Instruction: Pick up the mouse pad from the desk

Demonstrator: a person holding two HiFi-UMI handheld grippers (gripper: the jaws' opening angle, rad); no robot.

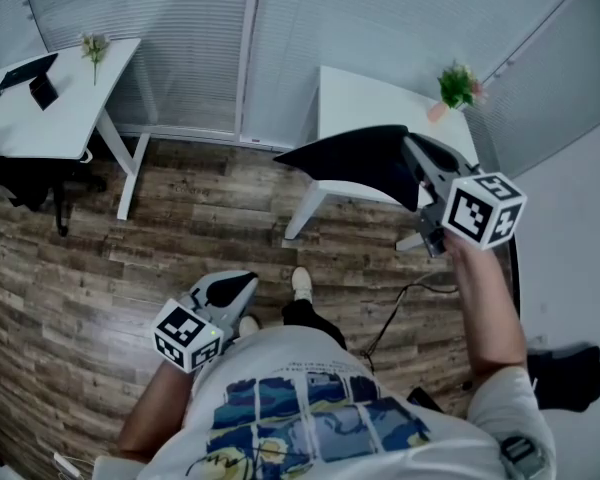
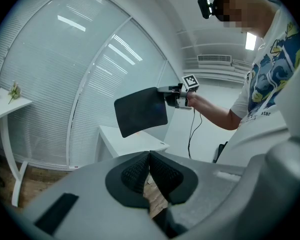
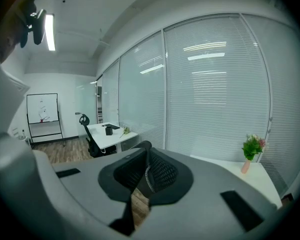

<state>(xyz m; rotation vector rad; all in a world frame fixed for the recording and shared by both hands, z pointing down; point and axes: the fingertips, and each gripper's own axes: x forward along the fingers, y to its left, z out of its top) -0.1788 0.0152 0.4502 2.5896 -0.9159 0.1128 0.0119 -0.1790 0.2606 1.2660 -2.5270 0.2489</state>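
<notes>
**A:** Is there any writing in the head view?

**B:** Nothing legible. The marker cube (image 1: 483,208) carries only black-and-white squares. The right claw (image 1: 416,164) is clamped on one edge of the mouse pad (image 1: 355,158), which hangs in the air above the white tabletop (image 1: 365,93) and touches nothing else. The left claw (image 1: 242,286) sits low by the person's waist, well apart from the pad.

**A:** And the left gripper view?

**B:** The left claw's jaws meet at their tips with nothing between them. Far ahead, the mouse pad (image 2: 141,111) sticks out flat from the right claw (image 2: 172,96), over the tabletop (image 2: 125,136). The print on the shirt (image 2: 270,79) is too small to read.

**A:** What about the right gripper view?

**B:** The jaws pinch the mouse pad (image 3: 141,146) by its thin dark edge, and its rim curls up just beyond them. The scribbles on a whiteboard (image 3: 42,109) are unreadable.
</notes>
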